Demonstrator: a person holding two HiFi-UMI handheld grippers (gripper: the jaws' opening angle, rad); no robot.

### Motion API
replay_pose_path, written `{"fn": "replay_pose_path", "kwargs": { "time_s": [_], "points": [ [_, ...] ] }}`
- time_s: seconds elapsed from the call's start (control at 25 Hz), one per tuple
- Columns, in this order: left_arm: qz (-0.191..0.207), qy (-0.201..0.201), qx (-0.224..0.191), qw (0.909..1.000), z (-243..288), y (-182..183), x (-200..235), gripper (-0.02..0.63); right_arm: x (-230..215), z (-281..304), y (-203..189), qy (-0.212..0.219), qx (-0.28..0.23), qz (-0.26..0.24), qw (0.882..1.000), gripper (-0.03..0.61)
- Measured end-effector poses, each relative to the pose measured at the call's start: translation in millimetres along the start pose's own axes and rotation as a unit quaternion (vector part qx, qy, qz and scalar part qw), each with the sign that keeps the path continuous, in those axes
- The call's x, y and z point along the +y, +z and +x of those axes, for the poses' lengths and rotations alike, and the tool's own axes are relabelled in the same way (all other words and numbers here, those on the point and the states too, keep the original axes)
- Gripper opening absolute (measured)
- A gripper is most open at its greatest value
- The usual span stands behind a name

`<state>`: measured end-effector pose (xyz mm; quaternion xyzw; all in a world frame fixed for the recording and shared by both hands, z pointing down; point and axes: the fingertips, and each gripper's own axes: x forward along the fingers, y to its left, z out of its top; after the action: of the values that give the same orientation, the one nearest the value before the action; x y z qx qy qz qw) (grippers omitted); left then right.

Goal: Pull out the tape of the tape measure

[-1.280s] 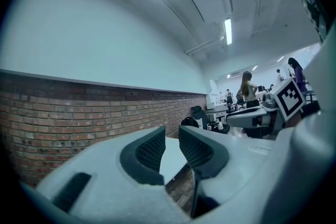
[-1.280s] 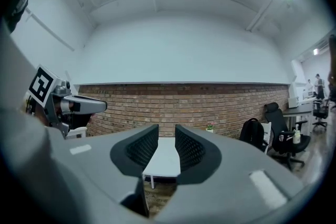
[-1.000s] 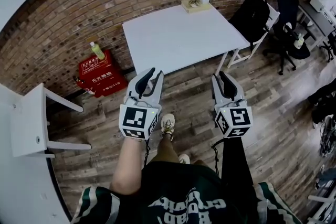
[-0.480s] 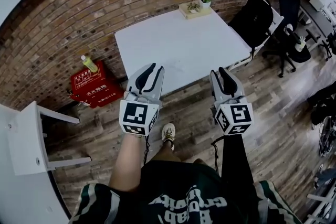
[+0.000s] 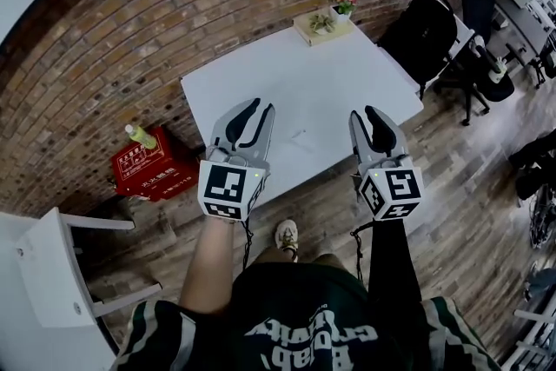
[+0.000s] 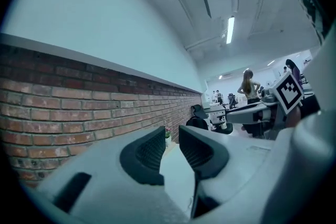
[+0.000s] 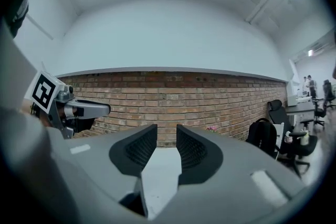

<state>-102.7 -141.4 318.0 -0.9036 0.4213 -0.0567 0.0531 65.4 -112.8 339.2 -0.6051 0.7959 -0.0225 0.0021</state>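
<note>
No tape measure can be made out in any view. A white table (image 5: 261,74) stands against the brick wall, and a small pale thing (image 5: 300,137), too small to identify, lies near its front edge. My left gripper (image 5: 259,106) reaches over the table's front edge, jaws a little apart with nothing between them (image 6: 172,131). My right gripper (image 5: 365,111) hovers over the table's front right part. Its jaws are opening and hold nothing (image 7: 167,128).
A wooden box with potted flowers (image 5: 326,20) sits at the table's far edge. A red box (image 5: 143,171) with a green bottle (image 5: 139,135) stands on the floor at left. A white stool (image 5: 48,274) is near left. Black backpack (image 5: 417,30) and office chair (image 5: 473,56) are at right.
The person has stepped forward, so the table is closer and both grippers now reach over its front edge. The red box has slid left in view.
</note>
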Motion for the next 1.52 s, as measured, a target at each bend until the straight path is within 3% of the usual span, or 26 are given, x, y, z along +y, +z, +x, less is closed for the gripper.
{"fn": "replay_pose_path", "kwargs": {
  "time_s": [0.44,1.0,1.24,1.4,1.52],
  "points": [
    [-0.007,-0.039,0.002,0.9992,34,-32,36,0.08,7,54,-21,-0.007,0.025,-0.006,1.0,0.14],
    [-0.023,-0.049,0.037,0.9979,57,-57,27,0.092,-5,81,-34,0.017,0.048,0.001,0.999,0.149],
    [-0.01,-0.063,0.094,0.9935,79,-94,10,0.097,-9,103,-73,0.057,0.103,0.011,0.993,0.163],
    [0.013,-0.071,0.152,0.9857,88,-136,-1,0.135,-3,116,-121,0.096,0.158,0.019,0.983,0.192],
    [0.009,-0.079,0.176,0.9811,92,-159,-8,0.147,1,120,-154,0.117,0.196,0.018,0.974,0.206]
  ]
}}
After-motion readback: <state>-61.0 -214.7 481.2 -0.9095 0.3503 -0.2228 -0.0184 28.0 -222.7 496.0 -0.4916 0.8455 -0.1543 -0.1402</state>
